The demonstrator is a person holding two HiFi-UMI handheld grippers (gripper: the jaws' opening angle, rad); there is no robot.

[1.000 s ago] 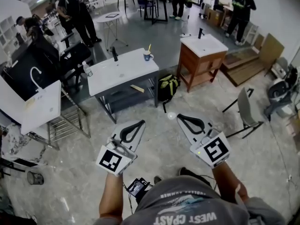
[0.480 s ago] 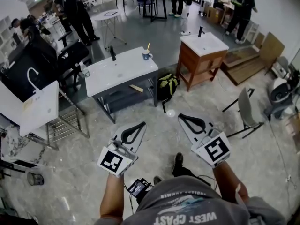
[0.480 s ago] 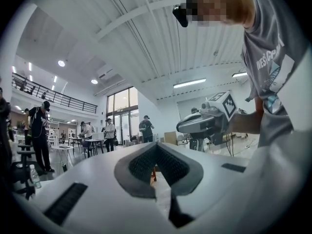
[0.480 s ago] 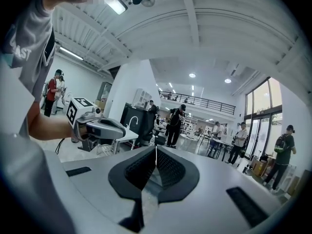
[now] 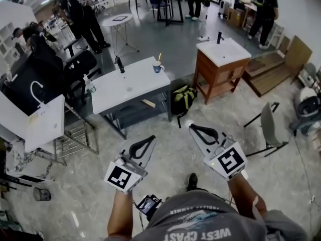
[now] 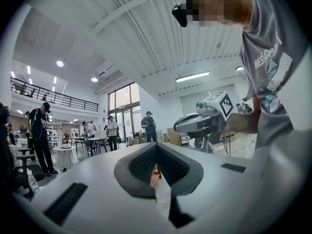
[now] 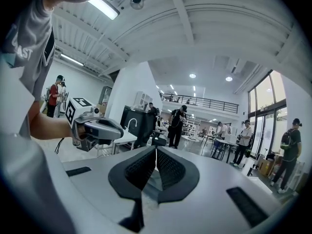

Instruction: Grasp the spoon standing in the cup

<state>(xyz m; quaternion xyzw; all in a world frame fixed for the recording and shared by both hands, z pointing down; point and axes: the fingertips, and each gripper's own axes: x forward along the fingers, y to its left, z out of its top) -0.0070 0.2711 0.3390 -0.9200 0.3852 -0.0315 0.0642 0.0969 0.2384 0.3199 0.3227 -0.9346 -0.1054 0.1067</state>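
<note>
Head view: the left tool (image 5: 152, 139) and the right tool (image 5: 191, 127) are held side by side above the floor, both closed. The cup (image 5: 158, 67), with the spoon (image 5: 160, 57) standing in it, sits at the far right corner of the white worktop (image 5: 128, 84), well apart from both tools.
Left gripper view: jaw tips together, gripping nothing.
Right gripper view: jaw tips together, gripping nothing.
</note>
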